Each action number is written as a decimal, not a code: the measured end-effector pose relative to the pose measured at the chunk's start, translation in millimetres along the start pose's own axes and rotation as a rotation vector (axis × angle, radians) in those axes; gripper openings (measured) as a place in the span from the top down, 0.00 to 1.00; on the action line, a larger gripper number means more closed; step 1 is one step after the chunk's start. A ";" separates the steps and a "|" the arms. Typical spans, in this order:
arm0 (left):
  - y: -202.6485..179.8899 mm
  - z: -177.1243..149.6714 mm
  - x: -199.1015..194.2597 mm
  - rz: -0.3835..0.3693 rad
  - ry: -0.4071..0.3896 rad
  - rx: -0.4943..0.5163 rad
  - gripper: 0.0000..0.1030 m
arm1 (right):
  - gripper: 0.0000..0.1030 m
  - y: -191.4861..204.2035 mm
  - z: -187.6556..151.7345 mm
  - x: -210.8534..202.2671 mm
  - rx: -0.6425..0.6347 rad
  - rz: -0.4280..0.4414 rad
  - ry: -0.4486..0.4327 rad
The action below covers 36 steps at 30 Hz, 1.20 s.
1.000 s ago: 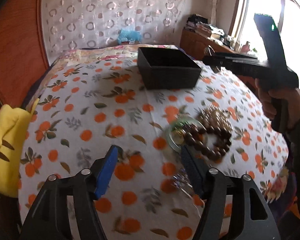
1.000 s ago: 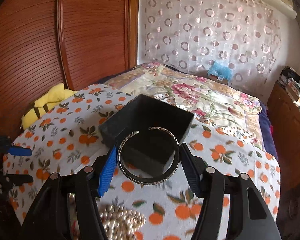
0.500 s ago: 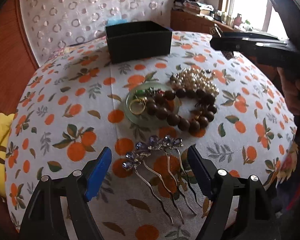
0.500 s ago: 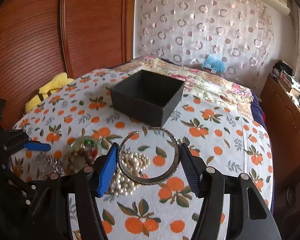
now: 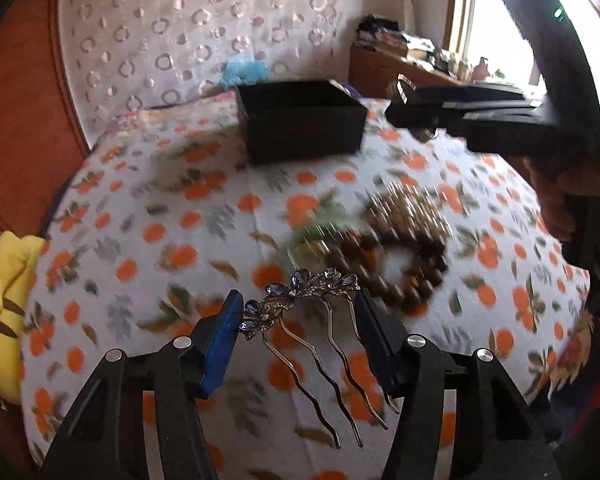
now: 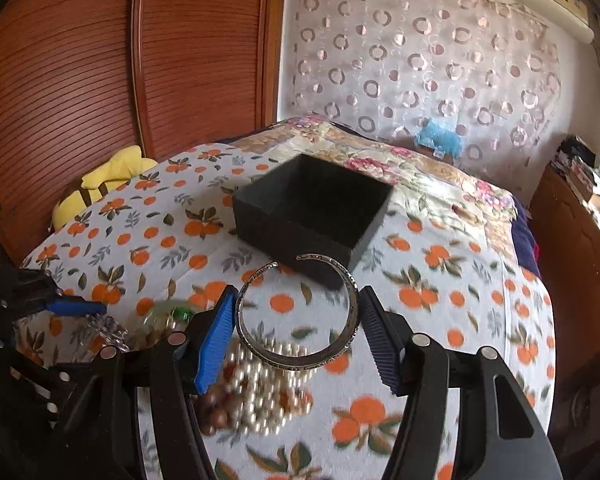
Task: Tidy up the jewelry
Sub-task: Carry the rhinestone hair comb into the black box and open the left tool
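My left gripper (image 5: 298,322) is shut on a jewelled hair comb (image 5: 304,292) and holds it above the orange-print cloth. My right gripper (image 6: 296,316) is shut on a silver open bangle (image 6: 300,354) and holds it in the air in front of the open black box (image 6: 314,210). The box also shows in the left wrist view (image 5: 300,120), far centre. A pile of pearl beads (image 6: 268,384), brown wooden beads (image 5: 404,264) and a green glass dish (image 5: 312,236) lie on the cloth between the grippers.
A yellow plush toy (image 6: 100,184) lies at the left edge of the bed. A wooden wardrobe (image 6: 100,60) stands behind it. A wooden cabinet (image 6: 580,240) with clutter stands at the right. A blue toy (image 6: 438,136) sits at the curtain.
My left gripper has closed on the hair comb and lifted it off the cloth. My right gripper, still holding the bangle, has moved nearer to the black box.
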<state>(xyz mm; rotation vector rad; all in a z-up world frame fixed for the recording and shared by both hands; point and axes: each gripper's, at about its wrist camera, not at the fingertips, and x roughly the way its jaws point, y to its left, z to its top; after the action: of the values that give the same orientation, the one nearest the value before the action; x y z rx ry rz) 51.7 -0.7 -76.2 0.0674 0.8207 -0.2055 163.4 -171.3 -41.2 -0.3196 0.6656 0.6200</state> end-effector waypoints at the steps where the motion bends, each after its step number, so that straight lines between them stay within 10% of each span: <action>1: 2.9 4.8 -0.1 0.004 -0.009 -0.003 0.46 | 0.38 -1.4 6.0 4.4 -0.006 -0.003 -0.002; 17: 45.0 121.4 30.2 0.100 -0.137 -0.031 0.46 | 0.37 -34.5 63.0 95.3 0.040 0.001 0.096; 36: 13.8 200.2 112.9 0.128 -0.092 0.010 0.46 | 0.32 -78.3 3.1 22.8 0.179 0.026 -0.005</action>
<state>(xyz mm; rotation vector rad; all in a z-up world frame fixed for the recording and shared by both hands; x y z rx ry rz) 273.4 -32.6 -22.8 0.1183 0.7212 -0.0912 228.0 -220.8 -47.5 -0.1432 0.7159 0.5815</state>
